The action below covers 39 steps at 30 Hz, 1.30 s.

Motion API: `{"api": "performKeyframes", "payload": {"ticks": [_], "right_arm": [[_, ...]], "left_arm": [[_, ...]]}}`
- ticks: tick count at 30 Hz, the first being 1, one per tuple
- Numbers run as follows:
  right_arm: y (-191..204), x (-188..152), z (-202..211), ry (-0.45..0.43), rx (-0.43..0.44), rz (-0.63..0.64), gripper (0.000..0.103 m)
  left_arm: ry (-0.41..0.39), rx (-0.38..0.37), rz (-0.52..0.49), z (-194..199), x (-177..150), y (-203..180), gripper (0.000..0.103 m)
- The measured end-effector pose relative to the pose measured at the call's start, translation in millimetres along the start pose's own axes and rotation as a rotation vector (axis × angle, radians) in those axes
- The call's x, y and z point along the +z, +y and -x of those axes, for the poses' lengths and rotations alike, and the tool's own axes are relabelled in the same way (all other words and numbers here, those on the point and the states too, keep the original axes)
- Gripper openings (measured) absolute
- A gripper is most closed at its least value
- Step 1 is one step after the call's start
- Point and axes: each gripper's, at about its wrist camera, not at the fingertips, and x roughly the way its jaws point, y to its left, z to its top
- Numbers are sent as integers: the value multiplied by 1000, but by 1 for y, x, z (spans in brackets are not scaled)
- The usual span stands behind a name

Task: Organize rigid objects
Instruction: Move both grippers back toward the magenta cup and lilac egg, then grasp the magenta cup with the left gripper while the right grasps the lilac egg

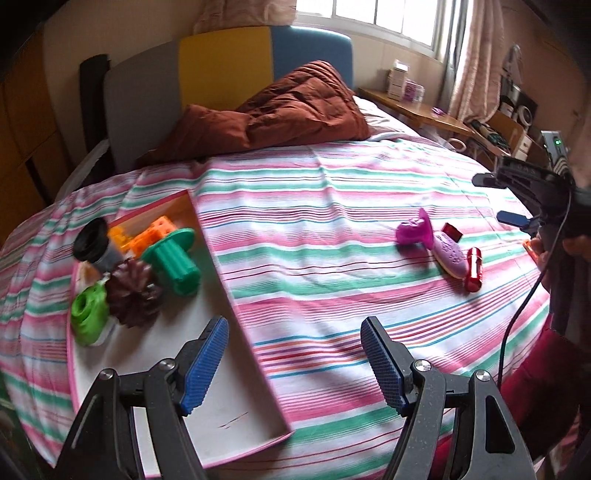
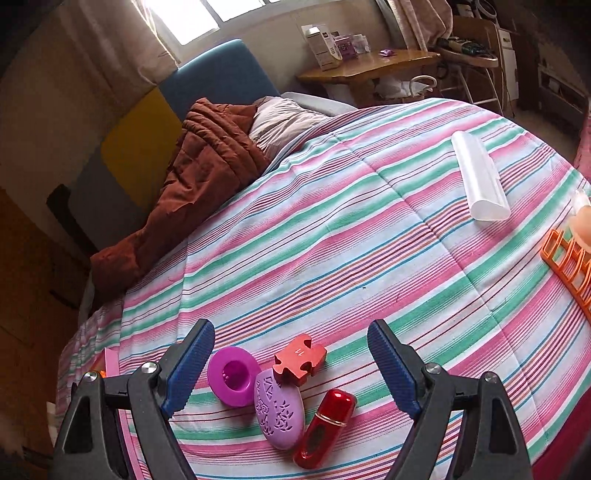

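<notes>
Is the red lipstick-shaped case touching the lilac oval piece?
Touching. The right wrist view shows the red case leaning against the lilac oval piece, no gap.

daylight from a curtained window point(image 1: 373, 16) falls on a striped bed point(image 1: 332, 192) with a yellow-and-blue headboard point(image 1: 258, 62) beside a wooden side table point(image 2: 369, 66).

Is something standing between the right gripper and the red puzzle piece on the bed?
Nothing visible does. The right gripper is open, and the red puzzle piece lies between its jaws, with the purple oval just beside it.

orange rack point(image 2: 570, 264) and peach object point(image 2: 581, 223) cut off at right edge.
</notes>
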Motion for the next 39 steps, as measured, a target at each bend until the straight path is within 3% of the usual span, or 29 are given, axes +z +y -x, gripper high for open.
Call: {"api": "performKeyframes", "payload": {"ticks": [15,18,26,30,33,39], "right_arm": [[-9,1,-7,38,26,-55,86],[-8,2,-9,46,35,-49,86],[-5,2,-10,48,50,-39,86],[-4,3,-11,52,55,-34,86],[-5,3,-12,55,59,-34,86],[-3,3,-14,69,62,-23,86]], "left_arm": [[73,-171,-61,-73,65,-78,75],[68,-183,-59,-84,78,-91,86],[88,-192,-63,-126,100,-114,85],[109,-204,-81,-148,103,-122,76],[166,-225,-76,-166,99,-122,49],[146,-233,-60,-154,87,-111,48]]}}
